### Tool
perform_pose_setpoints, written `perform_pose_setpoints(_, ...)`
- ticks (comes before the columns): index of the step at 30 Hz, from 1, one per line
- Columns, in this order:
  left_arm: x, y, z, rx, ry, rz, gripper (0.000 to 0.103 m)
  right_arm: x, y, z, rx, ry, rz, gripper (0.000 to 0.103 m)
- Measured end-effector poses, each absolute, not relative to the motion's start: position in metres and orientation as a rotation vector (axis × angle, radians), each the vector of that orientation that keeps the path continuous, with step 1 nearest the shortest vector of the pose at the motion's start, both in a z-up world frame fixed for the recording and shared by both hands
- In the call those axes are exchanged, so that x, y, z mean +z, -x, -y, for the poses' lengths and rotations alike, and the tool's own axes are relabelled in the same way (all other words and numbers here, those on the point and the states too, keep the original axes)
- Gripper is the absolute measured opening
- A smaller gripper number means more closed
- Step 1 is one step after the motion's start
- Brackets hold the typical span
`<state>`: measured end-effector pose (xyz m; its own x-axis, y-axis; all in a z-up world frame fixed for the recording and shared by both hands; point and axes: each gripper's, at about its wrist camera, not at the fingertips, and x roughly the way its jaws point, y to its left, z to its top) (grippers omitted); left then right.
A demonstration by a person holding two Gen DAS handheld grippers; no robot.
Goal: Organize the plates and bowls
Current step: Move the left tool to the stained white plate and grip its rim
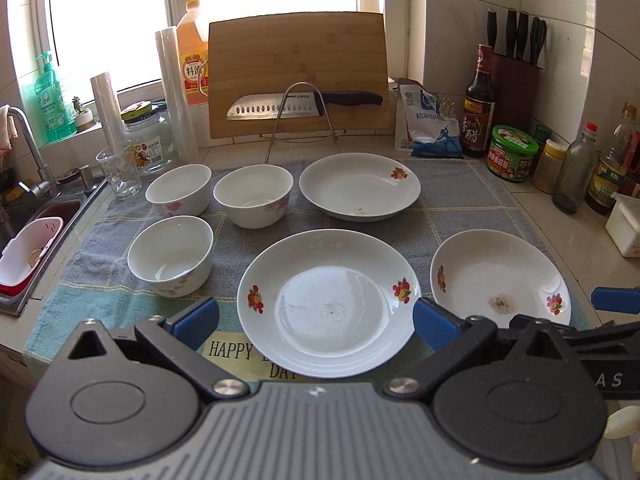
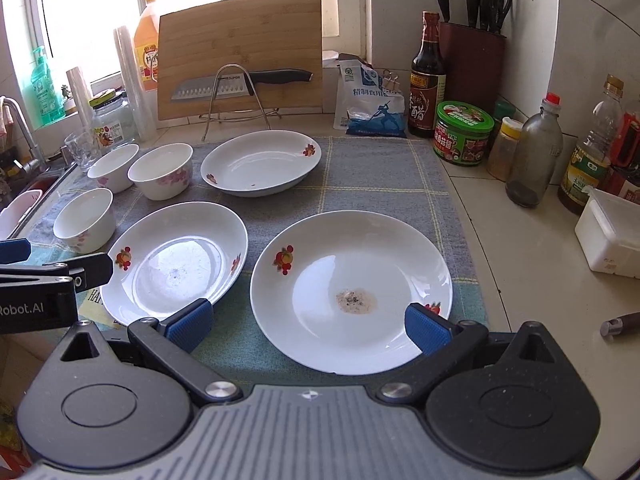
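Three white flowered plates and three white bowls lie on a grey-green cloth [image 1: 460, 200]. In the left wrist view, the near middle plate [image 1: 328, 300] lies just ahead of my open, empty left gripper [image 1: 316, 320]. The right plate [image 1: 500, 276] has a stain; the far plate [image 1: 360, 186] lies behind. Bowls stand at the left [image 1: 172, 254], [image 1: 180, 190], [image 1: 254, 194]. In the right wrist view, my open, empty right gripper [image 2: 308, 322] hovers over the near edge of the stained plate [image 2: 352, 288]. The middle plate [image 2: 176, 262], the far plate [image 2: 262, 162] and the bowls [image 2: 86, 218] [image 2: 162, 176] [image 2: 114, 166] lie to its left.
A cutting board [image 1: 296, 76] and a knife [image 1: 304, 104] on a rack stand behind. Bottles and jars [image 1: 512, 152] line the right; a white box [image 2: 612, 232] sits there. A sink [image 1: 36, 240] and a glass [image 1: 120, 172] are at the left.
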<state>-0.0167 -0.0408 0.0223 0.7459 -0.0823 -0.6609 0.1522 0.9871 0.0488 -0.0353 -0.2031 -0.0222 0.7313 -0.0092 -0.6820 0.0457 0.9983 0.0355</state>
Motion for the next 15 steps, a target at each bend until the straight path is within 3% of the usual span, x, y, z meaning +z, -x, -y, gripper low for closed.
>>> perform_pose_setpoints(15, 0.035, 0.005, 0.095, -0.315, -0.172, -0.667, 0.102, -0.043, 0.072, 0.260, 0.006, -0.067, -0.668, 0.103)
